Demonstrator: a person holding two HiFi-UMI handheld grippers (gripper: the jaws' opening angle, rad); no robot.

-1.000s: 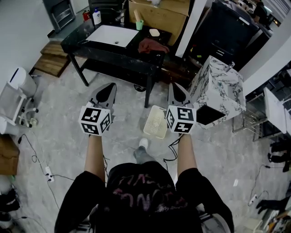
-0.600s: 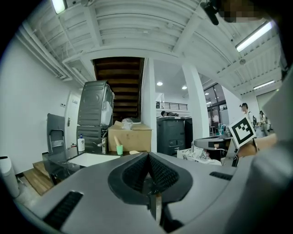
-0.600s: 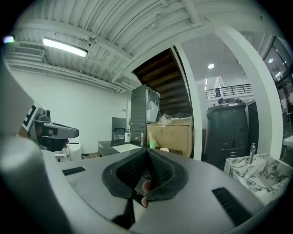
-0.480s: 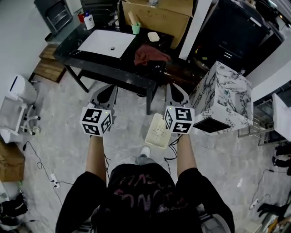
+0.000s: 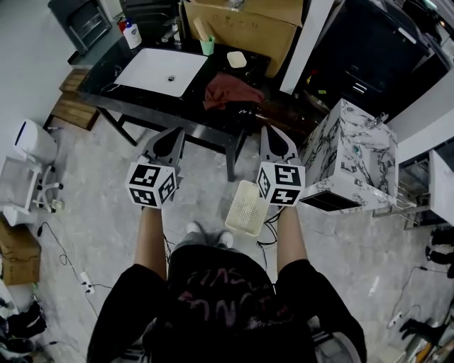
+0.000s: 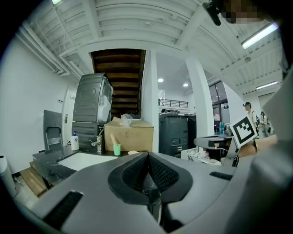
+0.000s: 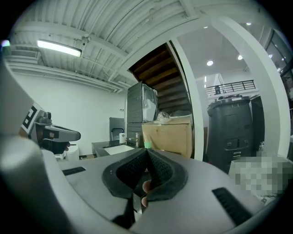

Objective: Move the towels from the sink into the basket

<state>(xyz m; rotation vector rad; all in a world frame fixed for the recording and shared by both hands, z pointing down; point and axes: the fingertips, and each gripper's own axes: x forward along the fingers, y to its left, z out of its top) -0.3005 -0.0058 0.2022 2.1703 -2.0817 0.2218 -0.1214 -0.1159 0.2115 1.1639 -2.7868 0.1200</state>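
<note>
A dark red towel (image 5: 227,91) lies crumpled on the black counter (image 5: 113,65), just right of the white sink basin (image 5: 159,71). The basin looks bare. A cream plastic basket (image 5: 248,207) stands on the floor under my right gripper. My left gripper (image 5: 172,133) and right gripper (image 5: 270,131) are held side by side in the air short of the counter, both pointing at it. Both are shut with nothing between the jaws (image 6: 148,155) (image 7: 147,151). The sink (image 6: 84,160) shows ahead in the left gripper view.
A large cardboard box (image 5: 241,21) stands behind the counter. A soap bottle (image 5: 132,35), a green cup (image 5: 207,45) and a soap dish (image 5: 236,59) sit by the basin. A marble-patterned cabinet (image 5: 347,152) stands to the right, white equipment (image 5: 32,142) to the left.
The person has stepped forward, so the counter and towel are nearer and the basket is now under the right gripper. Both grippers stay shut, held out as before.
</note>
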